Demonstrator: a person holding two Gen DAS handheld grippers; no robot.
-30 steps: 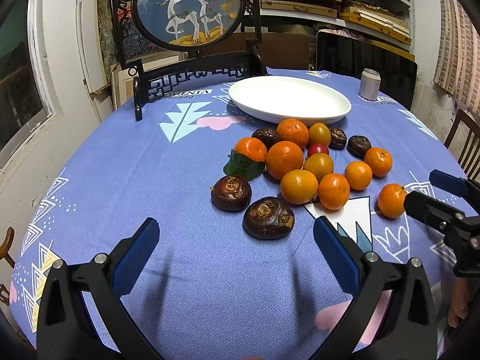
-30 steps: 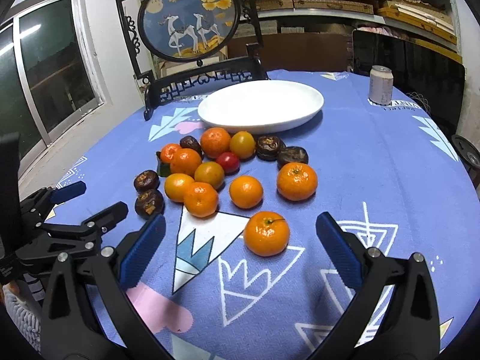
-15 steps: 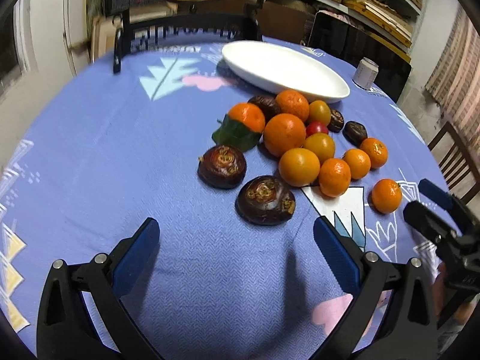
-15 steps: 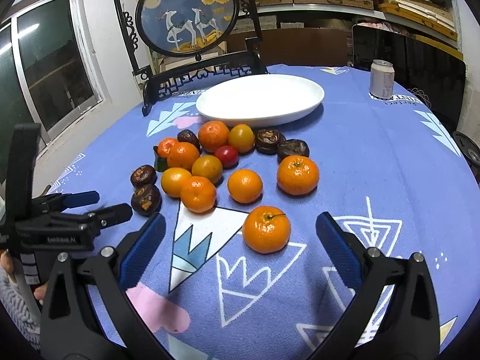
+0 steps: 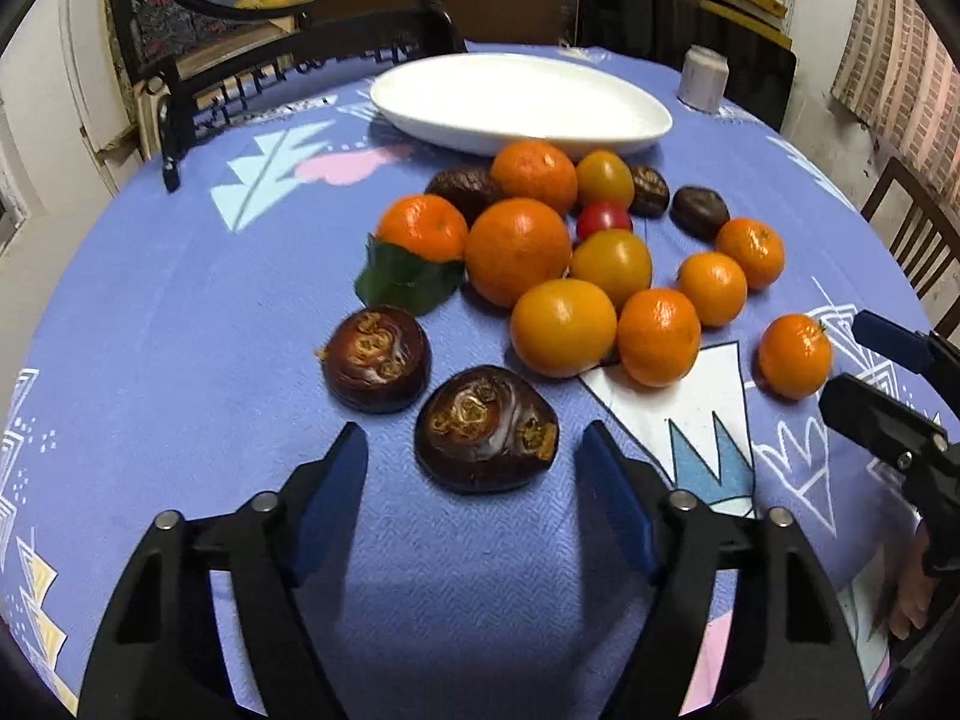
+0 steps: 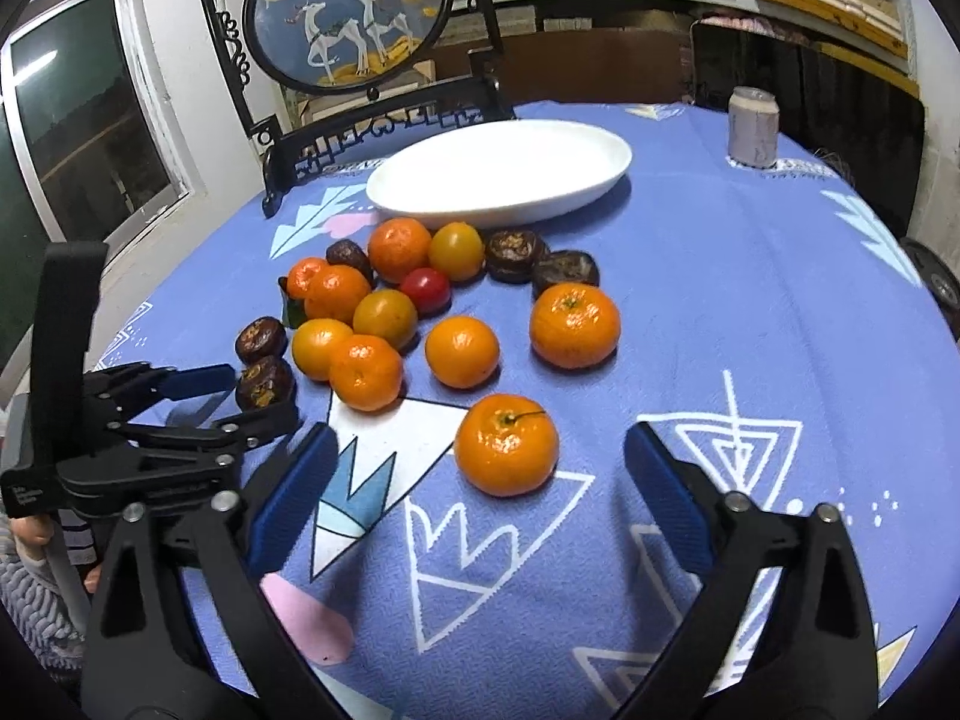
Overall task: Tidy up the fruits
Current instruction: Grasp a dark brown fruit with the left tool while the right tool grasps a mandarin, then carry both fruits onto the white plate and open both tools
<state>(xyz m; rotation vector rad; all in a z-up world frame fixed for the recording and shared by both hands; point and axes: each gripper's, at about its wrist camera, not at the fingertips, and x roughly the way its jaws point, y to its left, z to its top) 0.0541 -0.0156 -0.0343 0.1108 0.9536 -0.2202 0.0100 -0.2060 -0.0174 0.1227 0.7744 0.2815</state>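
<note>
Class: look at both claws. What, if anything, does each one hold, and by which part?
Nothing is held. The left claw is closing toward a dark brown fruit; the right claw is closing toward a mandarin. Neither fruit is touched.

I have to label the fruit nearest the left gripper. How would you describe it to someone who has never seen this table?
Start at the white plate and come down past the pile of oranges to its near edge. Two dark brown fruits lie there; it is the nearer dark fruit, wrinkled, just ahead of the closing left gripper.

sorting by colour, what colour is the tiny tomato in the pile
Red; the cherry tomato shows best in the right wrist view.
</note>
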